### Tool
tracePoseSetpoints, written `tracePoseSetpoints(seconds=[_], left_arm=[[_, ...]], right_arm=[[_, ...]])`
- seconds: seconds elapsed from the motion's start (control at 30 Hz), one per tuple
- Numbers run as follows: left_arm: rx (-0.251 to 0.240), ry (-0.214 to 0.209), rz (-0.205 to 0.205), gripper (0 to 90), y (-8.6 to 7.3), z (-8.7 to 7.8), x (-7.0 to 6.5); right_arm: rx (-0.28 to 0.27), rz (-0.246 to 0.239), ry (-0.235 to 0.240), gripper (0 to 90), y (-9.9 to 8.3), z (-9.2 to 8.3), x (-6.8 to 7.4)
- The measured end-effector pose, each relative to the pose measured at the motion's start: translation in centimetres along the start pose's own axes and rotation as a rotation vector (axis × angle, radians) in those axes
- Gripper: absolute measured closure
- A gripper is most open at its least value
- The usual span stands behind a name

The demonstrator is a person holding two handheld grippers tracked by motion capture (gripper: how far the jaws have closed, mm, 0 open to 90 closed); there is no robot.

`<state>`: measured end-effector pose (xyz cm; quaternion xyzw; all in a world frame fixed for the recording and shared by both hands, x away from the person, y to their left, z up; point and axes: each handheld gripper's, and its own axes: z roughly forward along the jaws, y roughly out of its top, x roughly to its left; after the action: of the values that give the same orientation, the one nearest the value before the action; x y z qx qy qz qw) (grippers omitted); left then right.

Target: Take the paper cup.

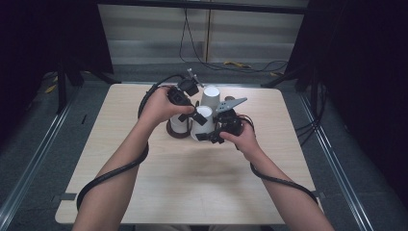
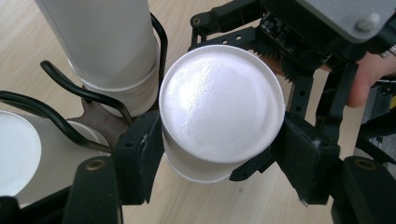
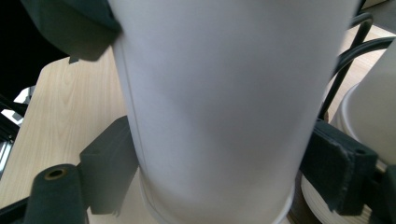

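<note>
At the centre of a pale wooden worktop (image 1: 144,192), seen from the high view, a person's two hands bring their grippers together over a cluster of white paper cups set in a dark wire cup holder (image 1: 179,132). On the left of the frame, the left gripper (image 1: 190,114) reaches in from the upper left and its jaws are clamped on the inverted paper cup (image 1: 204,122) at the middle of the cluster. In the left gripper view that cup (image 2: 222,105) fills the centre with its flat bottom facing the camera, a black jaw pressed against its wall on the lower left and another on the lower right; to its upper left a stack of cups (image 2: 112,51) stands in the holder's black wire loops (image 2: 84,93). On the right of the high view, the right gripper (image 1: 214,136) meets the same cup from the lower right. In the right gripper view the cup's white wall (image 3: 224,112) stands between the two jaws, which sit against it at lower left and lower right, close to the rim; those jaws are partly closed around the cup and appear to touch it on both sides.
</note>
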<state>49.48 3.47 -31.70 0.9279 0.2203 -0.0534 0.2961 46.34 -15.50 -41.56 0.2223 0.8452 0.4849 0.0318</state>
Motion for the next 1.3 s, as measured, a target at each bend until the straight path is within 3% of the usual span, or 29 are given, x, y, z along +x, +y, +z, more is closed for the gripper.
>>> tracePoseSetpoints(seconds=[0.3, 0.37, 0.5, 0.57, 1.0, 1.3], left_arm=[[-0.043, -0.008, 0.009, 34.3, -0.3, -0.1, 0.0], [-0.032, 0.005, 0.052, 33.5, -0.5, 0.1, -0.1], [-0.048, 0.046, 0.072, 24.3, -0.8, 0.2, -0.1], [-0.069, 0.041, 0.091, 23.3, -1.1, 0.2, -0.1], [-0.084, 0.049, 0.105, 21.6, -3.0, 0.8, -0.4], [-0.123, 0.032, 0.077, 21.4, -4.6, 1.3, 0.2]], right_arm=[[-0.001, -0.013, -0.003, 23.8, 0.2, -0.4, 0.1], [0.007, -0.032, -0.015, 24.3, 0.3, -0.7, 0.1], [0.015, -0.032, -0.018, 24.4, 0.3, -0.9, 0.1], [0.034, -0.035, -0.025, 24.4, 0.3, -1.0, 0.0], [0.156, -0.067, -0.04, 24.5, 0.5, -1.7, -0.3], [0.209, -0.073, -0.037, 24.5, 0.7, -2.1, -0.8]])
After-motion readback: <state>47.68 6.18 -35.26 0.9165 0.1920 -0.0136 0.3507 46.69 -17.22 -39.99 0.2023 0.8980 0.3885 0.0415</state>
